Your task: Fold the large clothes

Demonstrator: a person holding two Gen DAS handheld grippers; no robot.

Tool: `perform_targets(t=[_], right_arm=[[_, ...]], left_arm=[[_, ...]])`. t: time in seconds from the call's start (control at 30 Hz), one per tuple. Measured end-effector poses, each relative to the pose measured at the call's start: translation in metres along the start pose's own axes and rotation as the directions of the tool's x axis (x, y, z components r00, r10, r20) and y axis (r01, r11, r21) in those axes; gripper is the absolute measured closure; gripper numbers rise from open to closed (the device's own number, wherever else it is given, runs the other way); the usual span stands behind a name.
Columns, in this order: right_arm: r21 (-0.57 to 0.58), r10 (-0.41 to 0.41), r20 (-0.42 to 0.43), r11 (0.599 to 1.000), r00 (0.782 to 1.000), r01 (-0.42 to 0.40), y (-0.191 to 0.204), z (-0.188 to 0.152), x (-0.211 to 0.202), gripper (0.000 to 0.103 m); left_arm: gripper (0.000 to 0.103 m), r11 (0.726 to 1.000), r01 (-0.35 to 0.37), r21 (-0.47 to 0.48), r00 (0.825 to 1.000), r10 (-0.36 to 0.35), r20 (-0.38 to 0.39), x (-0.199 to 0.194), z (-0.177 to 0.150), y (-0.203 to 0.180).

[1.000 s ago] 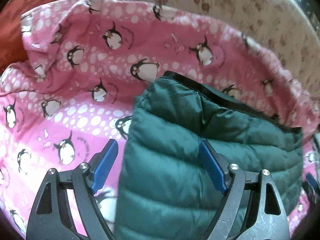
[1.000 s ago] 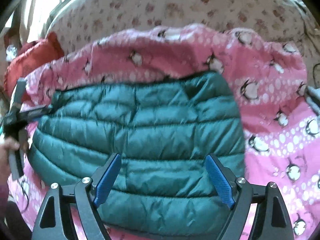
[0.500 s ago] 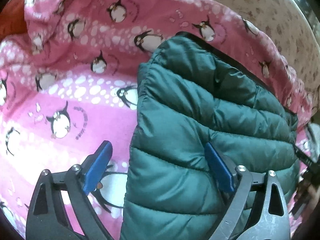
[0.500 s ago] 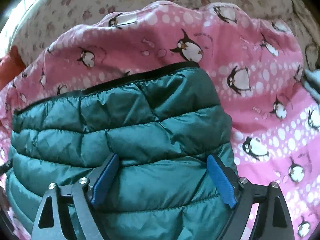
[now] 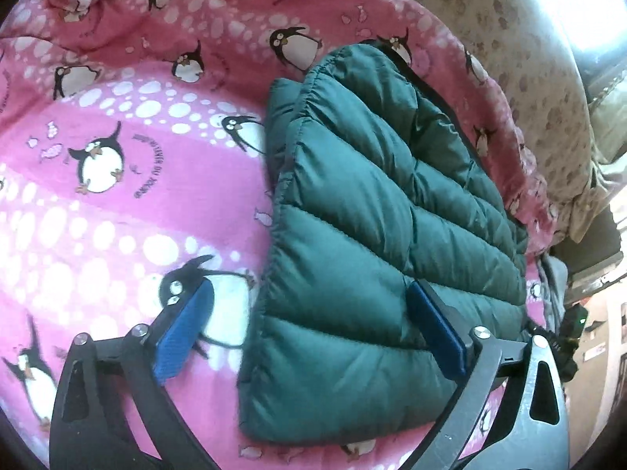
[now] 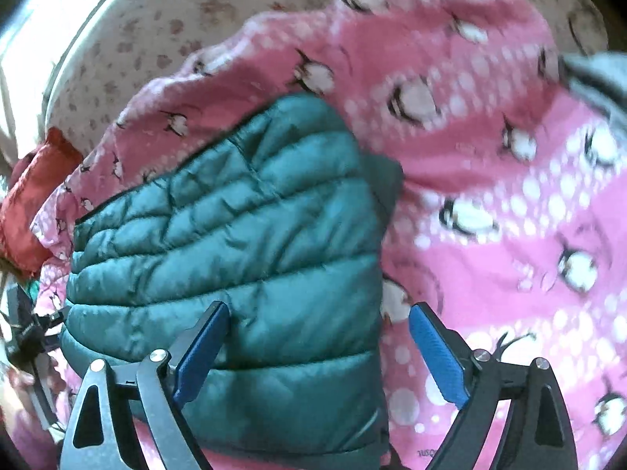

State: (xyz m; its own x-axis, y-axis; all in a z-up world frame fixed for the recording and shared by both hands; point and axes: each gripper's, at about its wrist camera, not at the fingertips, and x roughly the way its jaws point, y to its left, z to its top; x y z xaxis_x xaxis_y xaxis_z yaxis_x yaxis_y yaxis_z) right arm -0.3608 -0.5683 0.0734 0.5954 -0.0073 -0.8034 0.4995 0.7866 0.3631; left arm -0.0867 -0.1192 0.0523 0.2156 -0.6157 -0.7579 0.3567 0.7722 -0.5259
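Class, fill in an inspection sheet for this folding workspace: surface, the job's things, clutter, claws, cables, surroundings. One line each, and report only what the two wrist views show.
Surface: pink penguin blanket, rumpled at its far edge, over a floral bedsheet.
Job's things: green quilted jacket lying folded on the blanket, a second layer showing at its edge.
Clutter: red cloth and grey fabric at the blanket's edges.
Claws: left claw open, straddling the jacket's edge; right claw open, one finger over the jacket, one over the blanket.
Cables: nothing seen.
Surroundings: bright light at the frame corners; the rest is too blurred to tell.
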Motion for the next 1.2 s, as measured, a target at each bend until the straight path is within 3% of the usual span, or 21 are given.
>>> perform_targets(t=[0.23,0.4,0.43,0.6,0.73,0.9,1.03,1.07,1.13,1.2], right_arm=[[0.088,0.177,-0.054,0.981,0.983,-0.172,-0.006,-0.002,0.034,0.004],[0.145,0.216,-0.056,0.968,0.975,-0.207,-0.005,-0.002,0.043,0.000],[0.145,0.217,-0.051,0.967,0.975,-0.208,-0.004,-0.003,0.041,0.003],[0.090,0.234,-0.016,0.969,0.972,-0.232,0.007,-0.009,0.010,0.045],[0.055,0.277,-0.010,0.959,0.961,-0.276,0.018,-0.015,-0.020,0.051],[0.049,0.328,-0.025,0.944,0.944,-0.326,0.024,-0.039,-0.064,0.051],[0.075,0.340,-0.046,0.939,0.939,-0.336,0.020,-0.069,-0.085,0.051],[0.092,0.334,-0.050,0.940,0.941,-0.328,0.016,-0.076,-0.085,0.051],[0.111,0.281,-0.051,0.955,0.958,-0.274,0.008,-0.087,-0.081,0.048],[0.140,0.173,-0.073,0.977,0.982,-0.162,-0.002,-0.096,-0.062,0.029]], left_arm=[[0.001,1.000,0.010,0.026,1.000,-0.010,-0.001,0.016,0.001,-0.010],[0.003,1.000,0.009,0.019,1.000,-0.008,-0.028,0.020,0.002,-0.017],[0.013,0.999,0.016,0.038,0.999,-0.015,-0.036,0.019,0.002,-0.021],[0.045,0.994,0.009,0.106,1.000,-0.009,-0.004,-0.004,-0.008,-0.038],[0.053,0.990,0.040,0.137,0.999,-0.040,-0.008,-0.035,-0.021,-0.046],[0.053,0.978,0.072,0.197,0.997,-0.062,-0.054,-0.077,-0.059,-0.051],[0.051,0.983,0.045,0.180,0.997,-0.031,-0.077,-0.089,-0.090,-0.043],[0.048,0.984,0.025,0.176,0.997,-0.012,-0.072,-0.087,-0.094,-0.042],[0.027,0.986,-0.025,0.163,0.998,0.034,-0.055,-0.076,-0.099,-0.037],[0.017,0.987,-0.069,0.145,0.996,0.075,-0.038,-0.067,-0.099,-0.035]])
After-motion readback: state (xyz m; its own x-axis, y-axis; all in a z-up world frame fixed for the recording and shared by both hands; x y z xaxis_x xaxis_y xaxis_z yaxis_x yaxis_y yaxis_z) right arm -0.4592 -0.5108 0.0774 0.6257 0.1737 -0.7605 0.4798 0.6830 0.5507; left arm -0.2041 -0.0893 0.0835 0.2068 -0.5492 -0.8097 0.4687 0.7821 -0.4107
